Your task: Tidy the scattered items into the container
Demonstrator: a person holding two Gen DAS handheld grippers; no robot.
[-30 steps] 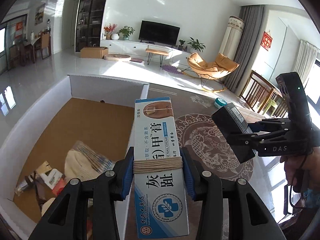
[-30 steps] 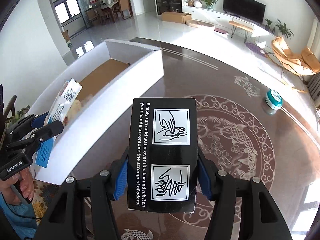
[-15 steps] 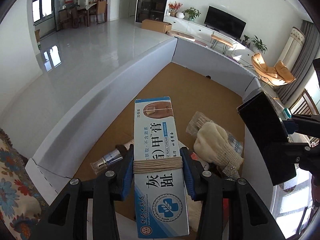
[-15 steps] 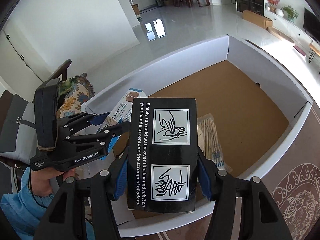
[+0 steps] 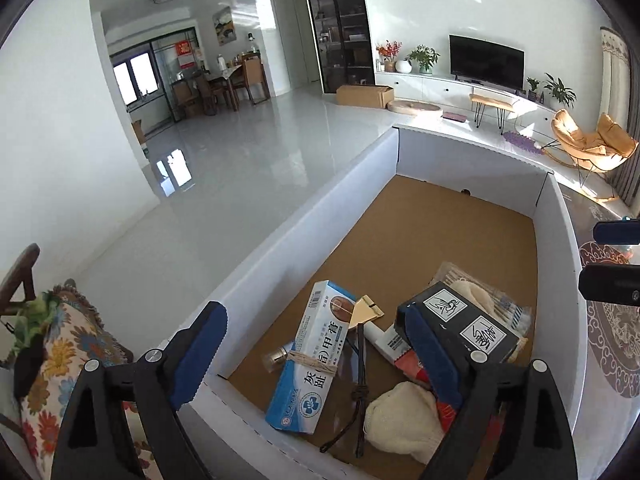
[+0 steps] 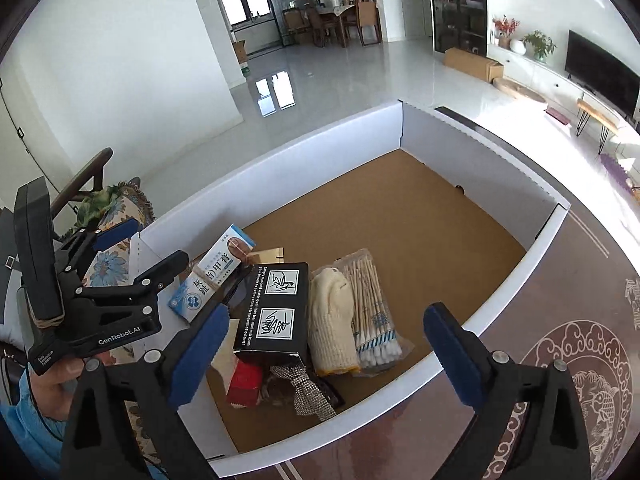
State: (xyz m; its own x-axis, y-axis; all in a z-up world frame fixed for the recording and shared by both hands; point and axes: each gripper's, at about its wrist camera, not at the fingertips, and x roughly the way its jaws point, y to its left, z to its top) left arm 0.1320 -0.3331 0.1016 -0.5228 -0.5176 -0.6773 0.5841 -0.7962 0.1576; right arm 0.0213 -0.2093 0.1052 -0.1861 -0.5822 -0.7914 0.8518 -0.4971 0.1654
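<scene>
Blue-padded fingers of the left gripper (image 5: 316, 356) stand wide apart with nothing between them, held above the near end of a white-walled box (image 5: 280, 240) with a brown cardboard floor. The right gripper (image 6: 326, 350) is spread just as wide and also holds nothing, poised over the same box from its other long side.

Inside the box, clustered at the near end, lies a blue and white ointment carton (image 5: 310, 358) with a band of twine around its middle. Beside it, a black carton (image 6: 274, 308) printed with two white hand-washing diagrams rests tilted on top of other items. To its right lie a cream knitted glove (image 6: 332, 320) and, touching that, a clear packet of cotton swabs (image 6: 372, 304). Under the black carton's near end sit a small red box (image 6: 245, 387) and a strip of sparkly silver mesh (image 6: 308, 394). A second cream knitted piece (image 5: 404, 416), a small silver-capped bottle (image 5: 276, 359) and a dark cord (image 5: 360, 376) also lie in the pile. The far half of the box floor is bare.

The box rests on a dark glossy table (image 6: 560, 280) with pale fish and cloud patterns. Beyond is a bright living room with white tiled floor, a television (image 5: 486, 60), an orange lounge chair (image 5: 592, 146) and a dining set (image 6: 328, 20).
</scene>
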